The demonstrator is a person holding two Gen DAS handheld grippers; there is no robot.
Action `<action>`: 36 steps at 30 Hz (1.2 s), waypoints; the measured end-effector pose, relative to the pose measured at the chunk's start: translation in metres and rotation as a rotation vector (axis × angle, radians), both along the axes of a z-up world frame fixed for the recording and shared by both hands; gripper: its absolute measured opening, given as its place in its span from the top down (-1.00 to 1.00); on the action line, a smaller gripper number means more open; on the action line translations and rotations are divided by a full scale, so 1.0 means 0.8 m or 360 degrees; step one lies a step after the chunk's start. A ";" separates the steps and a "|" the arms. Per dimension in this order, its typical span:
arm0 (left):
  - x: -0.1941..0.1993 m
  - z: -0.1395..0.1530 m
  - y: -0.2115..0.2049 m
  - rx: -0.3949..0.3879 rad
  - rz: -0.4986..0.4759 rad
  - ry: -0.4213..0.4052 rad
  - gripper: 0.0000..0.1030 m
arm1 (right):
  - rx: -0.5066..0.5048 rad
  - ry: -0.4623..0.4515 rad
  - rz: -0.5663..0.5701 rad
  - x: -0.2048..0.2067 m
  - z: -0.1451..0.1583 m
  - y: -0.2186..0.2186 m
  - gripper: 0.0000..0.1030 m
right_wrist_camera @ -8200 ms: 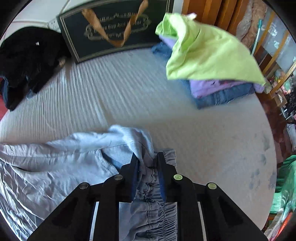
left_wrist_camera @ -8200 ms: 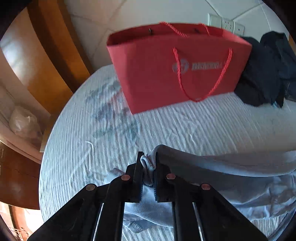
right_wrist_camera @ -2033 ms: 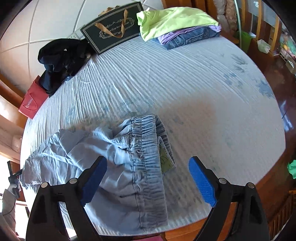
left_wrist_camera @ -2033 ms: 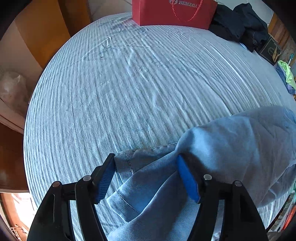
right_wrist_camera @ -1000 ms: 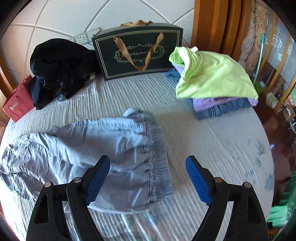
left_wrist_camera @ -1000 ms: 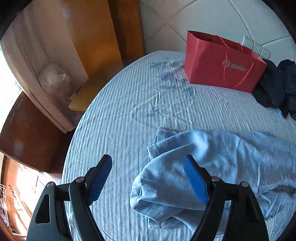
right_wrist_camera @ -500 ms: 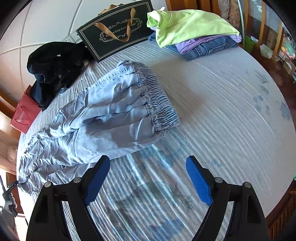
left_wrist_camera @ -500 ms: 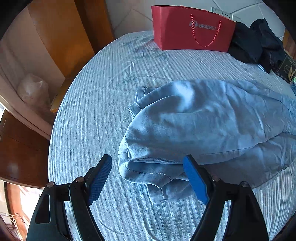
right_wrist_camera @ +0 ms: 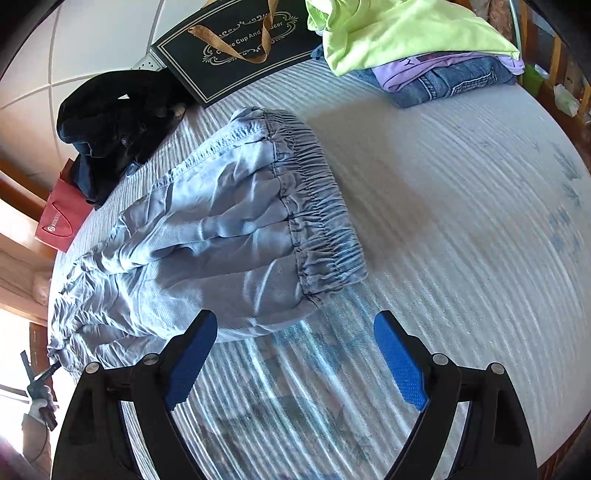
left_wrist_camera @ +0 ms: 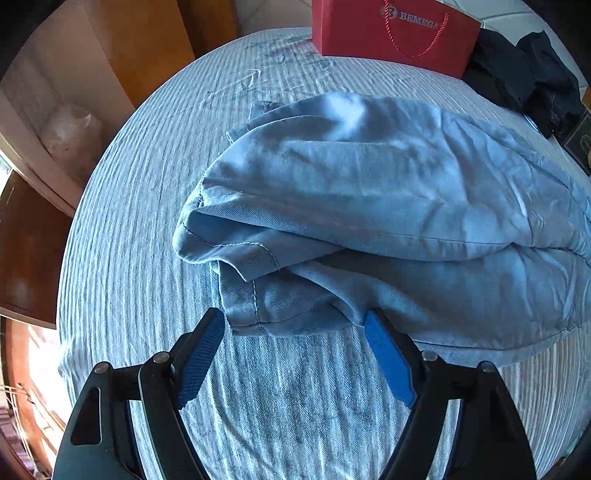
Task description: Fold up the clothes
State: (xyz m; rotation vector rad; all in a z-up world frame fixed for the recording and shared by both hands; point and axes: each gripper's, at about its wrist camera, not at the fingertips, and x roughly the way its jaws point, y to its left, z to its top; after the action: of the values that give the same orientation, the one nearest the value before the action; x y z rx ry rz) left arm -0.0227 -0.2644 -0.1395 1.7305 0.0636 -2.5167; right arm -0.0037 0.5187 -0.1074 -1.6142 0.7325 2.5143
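Trousers [right_wrist_camera: 207, 236]: soft, limp, light denim, lengthwise on bed [right_wrist_camera: 461, 229].
Hold: cuffs [left_wrist_camera: 240, 280], waistband [right_wrist_camera: 317, 206].
Left gripper [left_wrist_camera: 295, 325], right gripper [right_wrist_camera: 295, 326]: both agape, empty.

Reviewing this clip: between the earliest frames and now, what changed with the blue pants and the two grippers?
Both grippers let go: the left gripper and right gripper, earlier clamped on the light blue pants, now hang open above the bed. The pants, then bunched in the grippers, now lie lengthwise, legs doubled together, hems at the left gripper. The red bag, black bag and folded stack stayed put.
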 end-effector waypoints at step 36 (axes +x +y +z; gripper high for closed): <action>-0.062 0.021 0.000 -0.0099 -0.0145 0.0104 -0.19 | 0.0178 -0.0031 -0.0028 -0.009 0.024 -0.038 -0.29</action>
State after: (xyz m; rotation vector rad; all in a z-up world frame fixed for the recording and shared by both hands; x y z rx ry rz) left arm -0.0722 -0.2643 -0.1228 1.6646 -0.0902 -2.6090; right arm -0.0109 0.4882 -0.0882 -1.5861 0.5900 2.4755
